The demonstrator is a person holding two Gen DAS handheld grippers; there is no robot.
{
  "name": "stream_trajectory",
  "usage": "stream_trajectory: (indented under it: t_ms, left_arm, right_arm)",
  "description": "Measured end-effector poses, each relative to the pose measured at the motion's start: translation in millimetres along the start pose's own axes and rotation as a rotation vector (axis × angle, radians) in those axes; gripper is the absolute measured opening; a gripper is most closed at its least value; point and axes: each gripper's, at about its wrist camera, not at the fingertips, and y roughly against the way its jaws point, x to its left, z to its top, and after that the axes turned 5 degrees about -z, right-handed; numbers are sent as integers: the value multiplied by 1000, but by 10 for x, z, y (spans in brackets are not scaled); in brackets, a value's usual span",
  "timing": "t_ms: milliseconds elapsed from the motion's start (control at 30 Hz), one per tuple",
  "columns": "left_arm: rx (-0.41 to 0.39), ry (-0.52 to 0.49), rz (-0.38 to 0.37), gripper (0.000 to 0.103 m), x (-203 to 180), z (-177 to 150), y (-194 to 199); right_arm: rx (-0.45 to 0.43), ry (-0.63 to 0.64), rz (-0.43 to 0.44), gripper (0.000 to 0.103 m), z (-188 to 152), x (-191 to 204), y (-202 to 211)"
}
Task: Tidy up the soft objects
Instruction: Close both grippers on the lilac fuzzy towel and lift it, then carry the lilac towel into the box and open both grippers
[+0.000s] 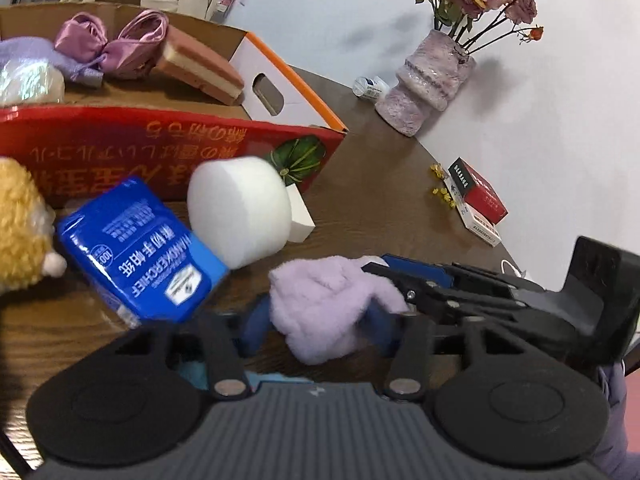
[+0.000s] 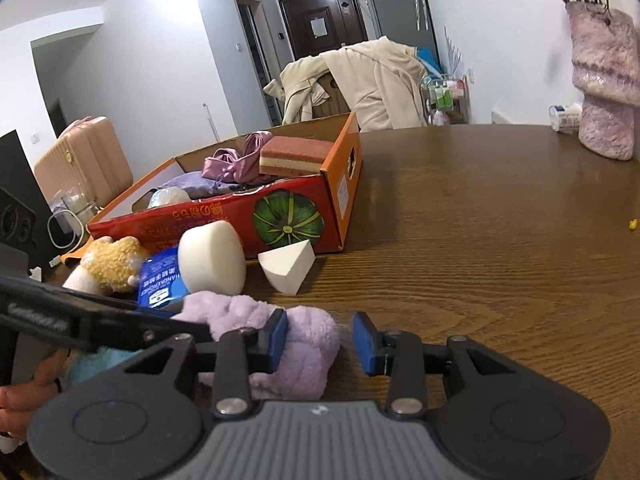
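A lilac fluffy cloth (image 1: pixel 320 300) lies on the brown wooden table (image 2: pixel 480 260) in front of a red and orange carton (image 1: pixel 160 140). My left gripper (image 1: pixel 320 330) has the cloth filling the gap between its blue pads, shut on it. My right gripper (image 2: pixel 320 340) reaches the same cloth (image 2: pixel 240 312) from the side. Its left pad touches the fluff, while its right pad stands clear, so it is open. In the carton (image 2: pixel 296 220) lie a purple satin bow (image 1: pixel 112 40), a pink sponge (image 1: pixel 200 64) and other soft things.
Before the carton lie a white foam cylinder (image 1: pixel 240 212), a white wedge sponge (image 2: pixel 288 268), a blue tissue pack (image 1: pixel 140 248) and a yellow plush toy (image 2: pixel 112 260). A fluffy vase of roses (image 1: pixel 432 80), a small bottle (image 1: pixel 368 88) and a red packet (image 1: pixel 480 196) stand near the wall.
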Motion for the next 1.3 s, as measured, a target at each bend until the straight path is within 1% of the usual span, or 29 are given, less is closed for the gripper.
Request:
stream_trajectory:
  t_ms: [33,100,133,200,267,367,467,533,567,633,733,800,833,900,967,1033,1067,1100,1133,1167,1233,1300]
  left_arm:
    - [0,3,1,35,-7,-8,-21]
    - [-10,-14,5,28,-55,-29,-3]
    - [-14,-27,7,26,-105,-47,28]
    - [-27,-53,1,25,-213,-80,132]
    - [-55,-87,-16,25,-314,-117,298]
    - [-98,-113,-30,25,-378,-141,596]
    - [-157,-161,-26,25,-415,-70,880]
    - [-201,-197,-19,25,-401,32,1028]
    - [-221,-198,-14,25,-368,103,1080]
    - [-251,-192,15,26,-265,289,1148]
    - [-272,-158,62,26,-21,616,1157]
    - [-258,-141,74,26,155,815,1103]
    - [-265,-123,95,26,259,912,1055]
    - [-248,-92,123,26,482,1088,937]
    - [-220,-44,145,27,726,1240,793]
    - [-197,-13,174,35,926,1326,669]
    - [-194,12,205,36,1018,1354,626]
    - [-188,25,219,36,1076,1365,592]
    - [-189,30,225,39,1121,1367,588]
    - [-204,37,230,41,1145,1360,596]
    - [-223,35,221,53,1173,1347,625]
    - [-236,15,226,58,1166,1305,671]
  right_arm:
    - [-9,15,-10,34,-14,23,19]
    - [-17,19,-12,22,-30,69,68]
    - [-19,15,-1,18,-33,87,96]
    - [-31,13,-14,16,-59,173,204]
    - [-59,4,-1,16,-99,251,337]
    - [-100,-11,44,15,-57,352,542]
    - [-145,14,82,15,135,518,688]
    - [-170,49,94,15,327,634,697]
    - [-182,66,98,15,444,691,671]
    - [-191,94,105,14,679,803,559]
    - [-179,131,110,13,1066,976,234]
    - [-158,143,100,13,1311,1062,-78]
    - [-140,141,97,13,1423,1088,-260]
    - [-105,134,82,12,1553,1148,-581]
    - [-63,136,59,12,1636,1202,-920]
    - [-24,150,28,12,1686,1241,-1218]
    - [-6,153,17,12,1677,1245,-1342]
    - [15,157,0,12,1671,1254,-1459]
    - [34,165,-16,13,1656,1275,-1544]
    - [55,176,-27,15,1629,1293,-1632]
    - [86,187,-31,20,1591,1301,-1755]
    - [91,183,-27,22,1584,1284,-1788]
